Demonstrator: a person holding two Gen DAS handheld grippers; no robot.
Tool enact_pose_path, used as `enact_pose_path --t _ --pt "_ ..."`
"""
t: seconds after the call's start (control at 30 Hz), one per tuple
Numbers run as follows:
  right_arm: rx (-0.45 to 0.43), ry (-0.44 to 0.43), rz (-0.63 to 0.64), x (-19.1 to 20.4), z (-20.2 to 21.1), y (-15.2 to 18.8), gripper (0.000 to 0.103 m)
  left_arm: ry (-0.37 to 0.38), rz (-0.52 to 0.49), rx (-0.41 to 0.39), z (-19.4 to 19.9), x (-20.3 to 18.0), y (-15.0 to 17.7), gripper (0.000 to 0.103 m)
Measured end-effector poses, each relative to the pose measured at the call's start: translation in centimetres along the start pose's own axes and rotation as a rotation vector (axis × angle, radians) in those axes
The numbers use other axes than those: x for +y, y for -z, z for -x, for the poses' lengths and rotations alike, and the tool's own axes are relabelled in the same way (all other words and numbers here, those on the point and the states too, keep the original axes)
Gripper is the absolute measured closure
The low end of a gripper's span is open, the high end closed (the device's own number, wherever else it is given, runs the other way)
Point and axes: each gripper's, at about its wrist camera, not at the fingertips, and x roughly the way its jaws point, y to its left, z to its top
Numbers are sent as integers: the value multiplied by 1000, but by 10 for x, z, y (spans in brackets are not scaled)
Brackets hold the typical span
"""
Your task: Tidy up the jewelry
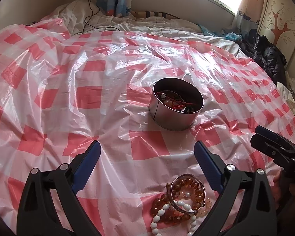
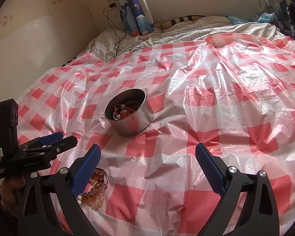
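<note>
Partly done, by the look of it: red beads and other pieces already inside the round tin [image 1: 178,106] on the bed's checked plastic sheet [image 1: 68,90]. Still out: a heap of bracelets [image 1: 183,202] near the front edge. Left tongs [image 1: 147,153] and right tongs [image 2: 148,154] both wide open, gripping nothing.

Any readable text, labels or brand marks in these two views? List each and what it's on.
Left gripper body, embossed brand line on its side, seen in the right wrist view: too blurred to read.
Same body, small white print on its rear corner: too small to read.
Metal tin: no label visible.
Checkered plastic sheet: no text.
Wallpaper: cartoon cat figures only, no legible words.
</note>
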Motion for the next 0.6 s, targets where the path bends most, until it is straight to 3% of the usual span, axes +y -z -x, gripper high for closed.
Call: enact_pose_path --t 0.6 --pt "-2 -25 5 2 3 1 10 -27 -38 5 -1 -10 0 10"
